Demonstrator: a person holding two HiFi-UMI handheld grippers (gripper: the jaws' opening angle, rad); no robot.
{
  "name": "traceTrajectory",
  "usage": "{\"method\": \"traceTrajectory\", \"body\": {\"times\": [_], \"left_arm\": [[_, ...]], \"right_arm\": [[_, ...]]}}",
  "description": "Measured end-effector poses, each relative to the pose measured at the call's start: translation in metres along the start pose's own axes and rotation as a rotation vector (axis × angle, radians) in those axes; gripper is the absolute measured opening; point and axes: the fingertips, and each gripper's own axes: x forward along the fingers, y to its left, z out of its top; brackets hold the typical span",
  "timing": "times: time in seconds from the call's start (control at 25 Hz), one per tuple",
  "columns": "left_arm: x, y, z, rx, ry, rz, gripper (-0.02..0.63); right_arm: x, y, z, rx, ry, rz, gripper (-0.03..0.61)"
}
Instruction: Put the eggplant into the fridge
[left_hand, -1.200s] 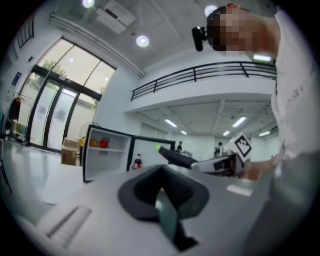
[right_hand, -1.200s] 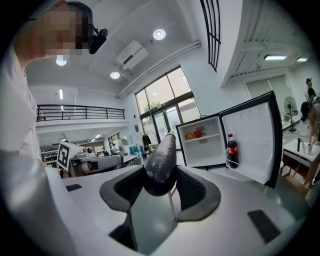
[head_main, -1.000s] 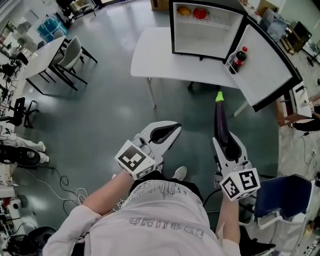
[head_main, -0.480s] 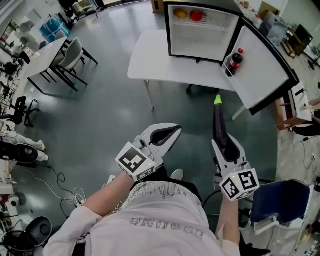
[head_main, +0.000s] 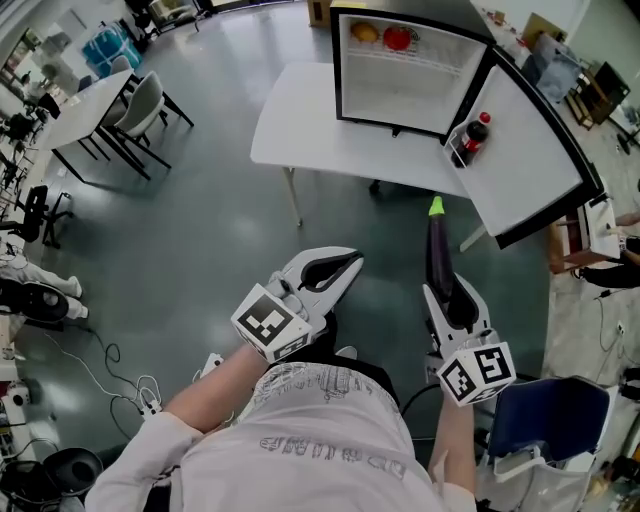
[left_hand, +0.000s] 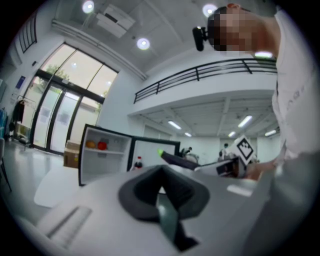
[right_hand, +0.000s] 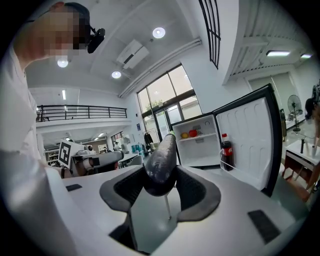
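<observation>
Left gripper (head_main: 350, 258): clenched, nothing in it.
Right gripper (head_main: 455, 298): clamped on eggplant (head_main: 438, 245), green stem pointing ahead.
Table (head_main: 300, 130): nearer than a second ago.
Fridge (head_main: 405, 75): on the table, door open, lower space bare; approach under way, eggplant well short.

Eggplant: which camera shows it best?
The head view: the eggplant shows at full length, green tip to the jaws. The right gripper view shows it close but end-on; the left gripper view, small and far off.
</observation>
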Motion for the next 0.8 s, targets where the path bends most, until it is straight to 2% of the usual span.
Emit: {"method": "traceTrajectory", "body": {"times": [0.36,0.8], "left_arm": [[0.03,0.048,-0.011,-0.013,0.005,-0.001,0.008],[0.053,0.142,-0.022,-0.039,0.043,0.029,0.006]], "right_arm": [[0.048,-0.029,0.009,0.002,-0.002,-0.009,0.199],[0.139,-0.05,0.013,0.011,0.031,-0.004,0.199]]}}
